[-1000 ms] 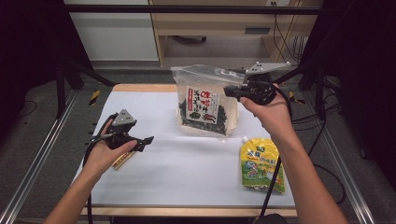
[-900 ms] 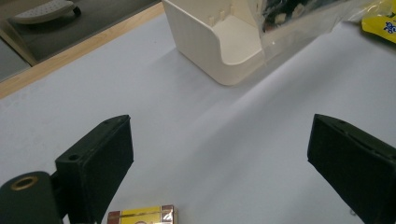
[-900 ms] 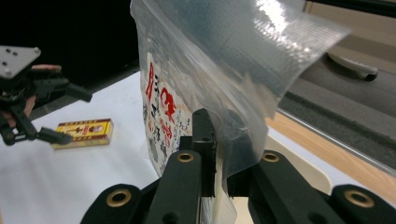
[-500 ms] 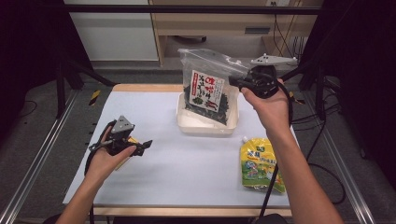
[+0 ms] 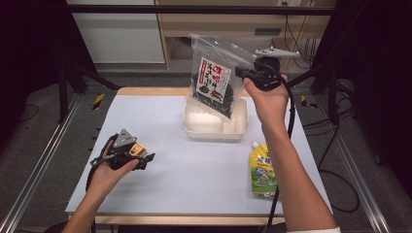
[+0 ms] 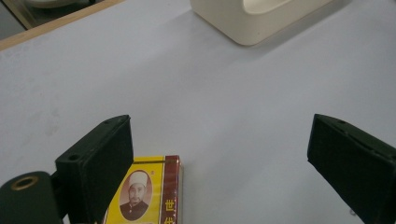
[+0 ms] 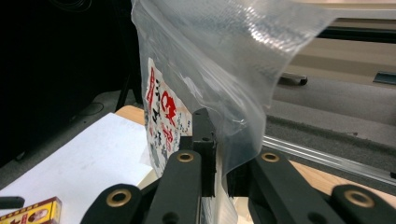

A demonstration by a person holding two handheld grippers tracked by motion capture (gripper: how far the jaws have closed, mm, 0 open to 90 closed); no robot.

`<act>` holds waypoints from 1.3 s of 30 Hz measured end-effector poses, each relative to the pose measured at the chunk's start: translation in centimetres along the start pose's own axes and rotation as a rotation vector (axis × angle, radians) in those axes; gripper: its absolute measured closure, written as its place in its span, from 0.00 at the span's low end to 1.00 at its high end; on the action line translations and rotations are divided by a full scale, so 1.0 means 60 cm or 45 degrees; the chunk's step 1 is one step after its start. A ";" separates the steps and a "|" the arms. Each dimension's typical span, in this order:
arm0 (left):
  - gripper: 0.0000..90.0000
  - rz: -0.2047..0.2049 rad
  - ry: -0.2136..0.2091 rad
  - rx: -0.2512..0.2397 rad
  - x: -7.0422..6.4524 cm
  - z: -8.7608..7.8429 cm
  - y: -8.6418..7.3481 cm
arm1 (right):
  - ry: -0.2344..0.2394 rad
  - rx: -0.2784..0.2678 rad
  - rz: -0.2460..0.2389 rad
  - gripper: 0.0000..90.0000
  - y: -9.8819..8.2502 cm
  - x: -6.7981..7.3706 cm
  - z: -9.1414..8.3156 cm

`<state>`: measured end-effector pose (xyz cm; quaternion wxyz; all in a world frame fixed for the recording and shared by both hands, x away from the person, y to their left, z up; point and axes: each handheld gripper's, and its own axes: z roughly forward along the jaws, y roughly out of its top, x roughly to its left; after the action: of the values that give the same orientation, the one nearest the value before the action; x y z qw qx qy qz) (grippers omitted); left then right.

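A clear plastic bag point(image 5: 214, 80) of dark dried food with a red and white label hangs upright over a cream tray point(image 5: 238, 130) at the back of the white table. My right gripper point(image 5: 245, 73) is shut on the bag's upper right edge; in the right gripper view the film point(image 7: 210, 70) rises from between the closed jaws of the gripper point(image 7: 222, 172). My left gripper point(image 5: 148, 158) is low at the front left, open, with a small yellow and red box point(image 6: 149, 196) lying beside its left jaw. The jaws stand wide apart point(image 6: 222, 122).
A yellow-green pouch point(image 5: 264, 170) lies on the table's right side beside my right forearm. The tray's corner point(image 6: 252, 23) lies ahead of the left gripper. Metal rails run along both table sides, and a shelf unit stands behind the table.
The right gripper has lifted the bag out of the tray and carried it up and back. The left gripper has sunk toward the table by the small box.
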<state>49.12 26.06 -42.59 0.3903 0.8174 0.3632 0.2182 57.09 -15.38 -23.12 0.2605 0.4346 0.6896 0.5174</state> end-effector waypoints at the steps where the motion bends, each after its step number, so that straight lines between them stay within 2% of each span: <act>1: 0.08 0.000 0.000 0.000 0.000 0.000 0.000 | 0.000 0.000 0.000 0.94 0.000 0.000 0.000; 5: 0.08 -0.004 0.002 0.007 0.001 -0.001 -0.007 | -0.022 -0.009 0.020 0.94 0.002 0.003 0.011; 12: 0.08 -0.012 0.006 -0.005 0.001 -0.003 -0.008 | -0.032 0.004 0.021 0.94 -0.001 0.009 0.019; 15: 0.08 -0.015 0.006 -0.004 0.004 -0.004 -0.009 | -0.060 0.008 0.009 0.94 -0.002 0.010 0.025; 20: 0.08 -0.018 0.003 -0.005 0.003 -0.003 -0.010 | -0.072 0.022 0.018 0.94 -0.006 0.012 0.033; 25: 0.08 -0.017 0.004 -0.005 0.004 -0.004 -0.010 | -0.078 0.041 0.021 0.94 -0.016 0.016 0.048; 39: 0.08 -0.008 -0.007 0.004 0.001 -0.001 -0.011 | -0.074 0.068 0.084 0.94 -0.053 0.021 0.088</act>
<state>48.84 26.44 -43.06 0.3908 0.8175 0.3649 0.2141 59.72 -11.98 -27.75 0.2515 0.4786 0.6807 0.4943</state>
